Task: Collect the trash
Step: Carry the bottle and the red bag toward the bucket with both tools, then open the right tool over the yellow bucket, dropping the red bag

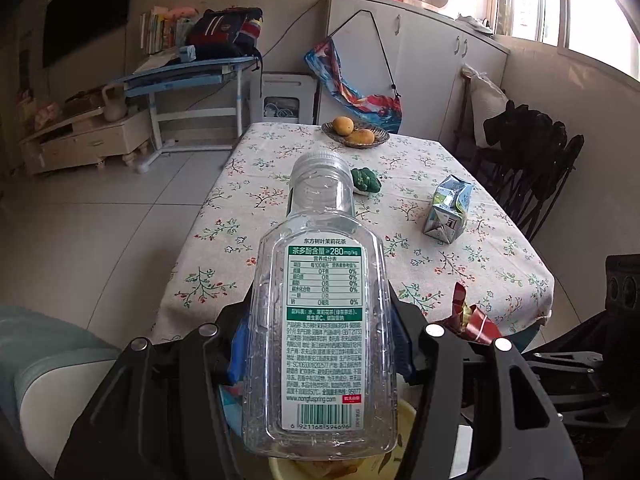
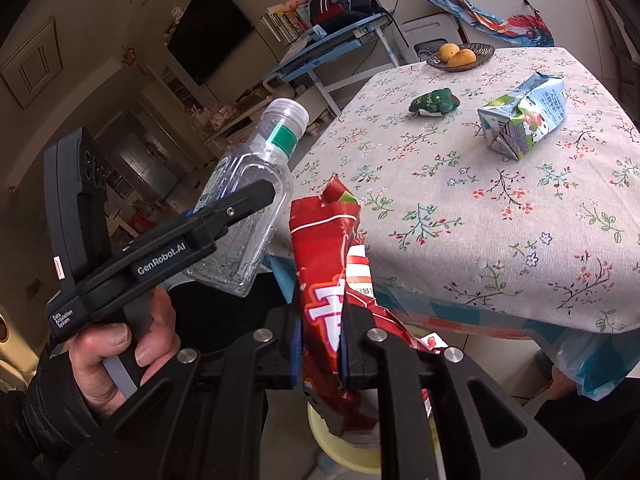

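Left hand-held gripper [image 1: 320, 344]: jaws partway apart, clamped on the flat sides of an empty clear plastic bottle [image 1: 320, 320]. Bottle runs straight out ahead of the fingers, capped neck farthest away, printed label facing up toward the camera. In the right wrist view the same bottle [image 2: 248, 208] sits tilted, cap up, with a bare hand [image 2: 120, 344] on the grip below it.

Right hand-held gripper [image 2: 320, 344]: jaws nearly together, pinching a crumpled red snack wrapper [image 2: 324, 264]. Wrapper sticks up ahead of the fingers and hangs out below them.

Under both grippers, close in: rim of a pale yellow bin [image 2: 344, 456], partly hidden.

Ahead of the grippers, a table [image 2: 500, 216] with a flowered cloth. On it, ahead and to the right: a crushed drink carton [image 2: 524, 116] lying on its side. Farther ahead: a small green frog toy [image 2: 434, 102]. At the far edge: a woven basket [image 2: 460, 56] of yellow fruit.
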Available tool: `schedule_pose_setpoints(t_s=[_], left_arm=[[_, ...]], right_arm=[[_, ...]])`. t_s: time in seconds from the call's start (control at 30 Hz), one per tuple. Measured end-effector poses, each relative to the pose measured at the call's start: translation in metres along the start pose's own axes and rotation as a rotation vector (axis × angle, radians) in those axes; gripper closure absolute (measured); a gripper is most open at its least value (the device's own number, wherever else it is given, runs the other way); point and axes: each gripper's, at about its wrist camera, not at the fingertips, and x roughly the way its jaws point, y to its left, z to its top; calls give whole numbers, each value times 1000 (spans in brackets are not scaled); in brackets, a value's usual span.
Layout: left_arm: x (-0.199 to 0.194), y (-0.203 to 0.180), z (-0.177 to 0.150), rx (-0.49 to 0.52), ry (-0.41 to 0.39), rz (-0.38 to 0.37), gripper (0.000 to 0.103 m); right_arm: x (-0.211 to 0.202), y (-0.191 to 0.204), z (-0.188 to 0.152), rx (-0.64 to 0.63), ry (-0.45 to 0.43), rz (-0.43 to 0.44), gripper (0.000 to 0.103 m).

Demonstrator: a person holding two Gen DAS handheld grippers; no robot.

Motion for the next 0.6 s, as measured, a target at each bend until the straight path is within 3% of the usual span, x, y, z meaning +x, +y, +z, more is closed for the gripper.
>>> schedule_pose_setpoints(t_s=[0.6], left_arm=[[-27,-1,-12,-7,-29,-13,50]], right_arm=[[38,12,-40,33,198,17,88]])
